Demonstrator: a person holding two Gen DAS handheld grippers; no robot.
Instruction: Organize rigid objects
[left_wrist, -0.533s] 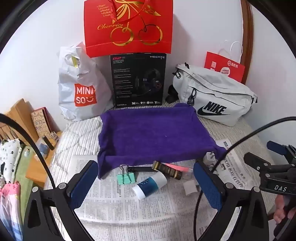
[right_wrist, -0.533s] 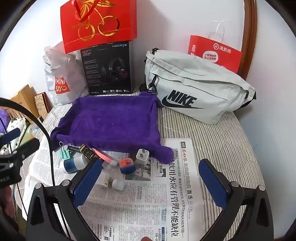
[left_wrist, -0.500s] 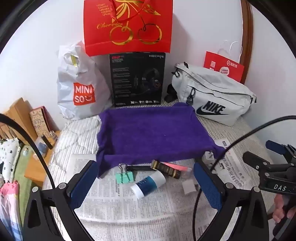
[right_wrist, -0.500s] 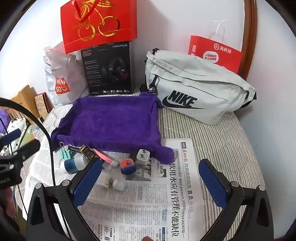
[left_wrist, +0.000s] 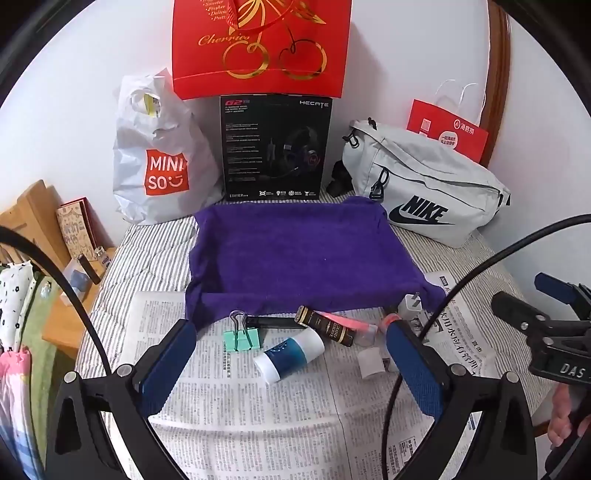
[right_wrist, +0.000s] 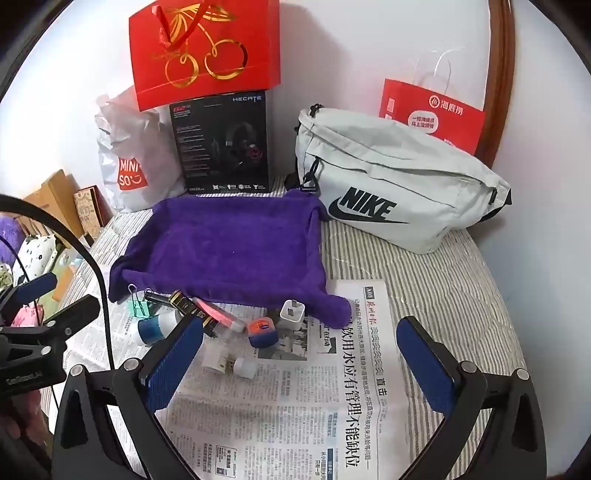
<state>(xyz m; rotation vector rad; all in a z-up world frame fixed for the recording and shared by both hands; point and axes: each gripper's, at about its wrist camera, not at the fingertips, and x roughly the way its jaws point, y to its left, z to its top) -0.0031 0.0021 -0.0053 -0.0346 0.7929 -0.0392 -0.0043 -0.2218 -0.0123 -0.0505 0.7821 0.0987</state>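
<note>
A purple cloth tray lies on the striped bed. In front of it, on newspaper, small items are scattered: a green binder clip, a white and blue tube, a black and gold stick, a pink pen, a white charger plug, an orange and blue lip balm and a USB stick. My left gripper hangs open above the tube. My right gripper is open over bare newspaper, right of the USB stick.
Against the wall stand a white Miniso bag, a black headset box, a red cherry bag, a grey Nike bag and a red paper bag. A wooden shelf sits left of the bed.
Both views have barely shifted; the scene sits slightly lower in the left wrist view. Both grippers stay open and no object has moved.
</note>
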